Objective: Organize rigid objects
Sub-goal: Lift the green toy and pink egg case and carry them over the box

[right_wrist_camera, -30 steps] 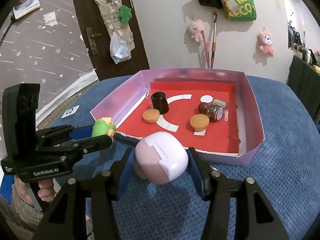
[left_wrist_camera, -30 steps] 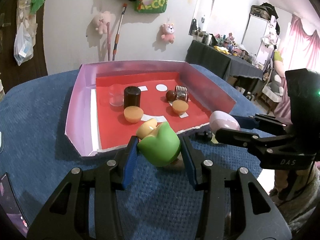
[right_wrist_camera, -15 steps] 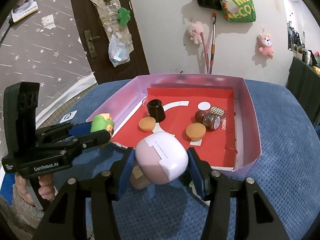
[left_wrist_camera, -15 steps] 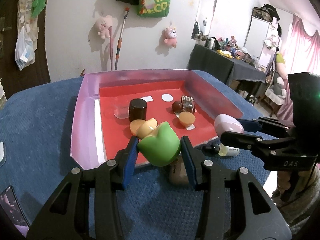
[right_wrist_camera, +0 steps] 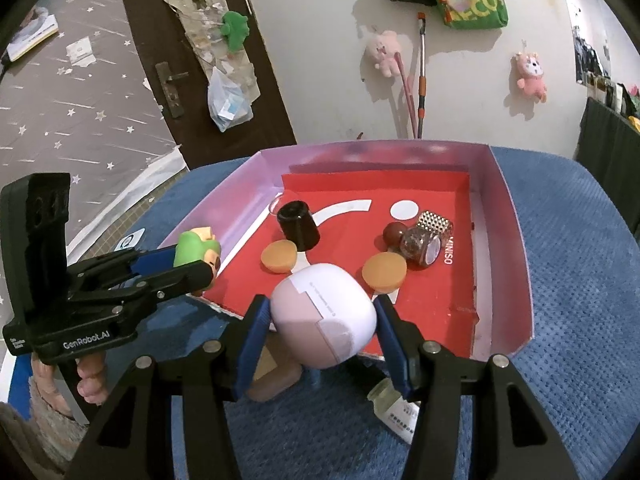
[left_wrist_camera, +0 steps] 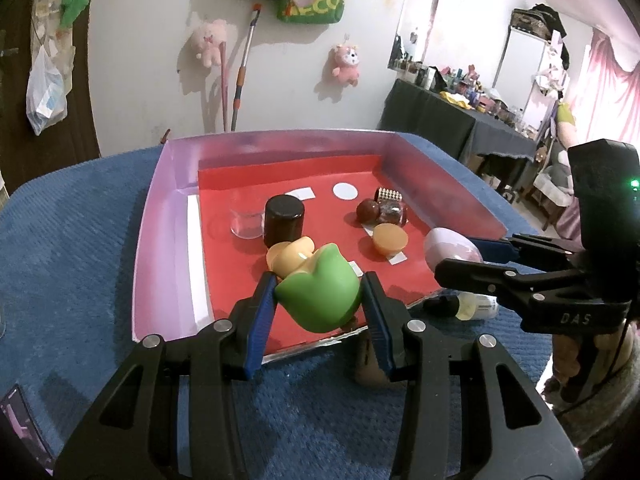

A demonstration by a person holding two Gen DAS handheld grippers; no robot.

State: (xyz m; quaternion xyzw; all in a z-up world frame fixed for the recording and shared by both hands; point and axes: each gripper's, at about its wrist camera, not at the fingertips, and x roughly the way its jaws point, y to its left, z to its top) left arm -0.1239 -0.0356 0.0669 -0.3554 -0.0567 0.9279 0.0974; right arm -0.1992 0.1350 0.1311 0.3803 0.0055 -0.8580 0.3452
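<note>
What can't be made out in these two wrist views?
- Tan object on the cloth: left wrist view, mostly behind the left gripper and green toy.
- Small bottle: label print too small; right gripper finger covers part.
- Clear cup: half hidden by black jar.

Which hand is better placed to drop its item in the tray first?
Left, probably. Its tool already holds the green toy over the tray's red floor, while the right tool's pink case hangs at the near rim.
</note>
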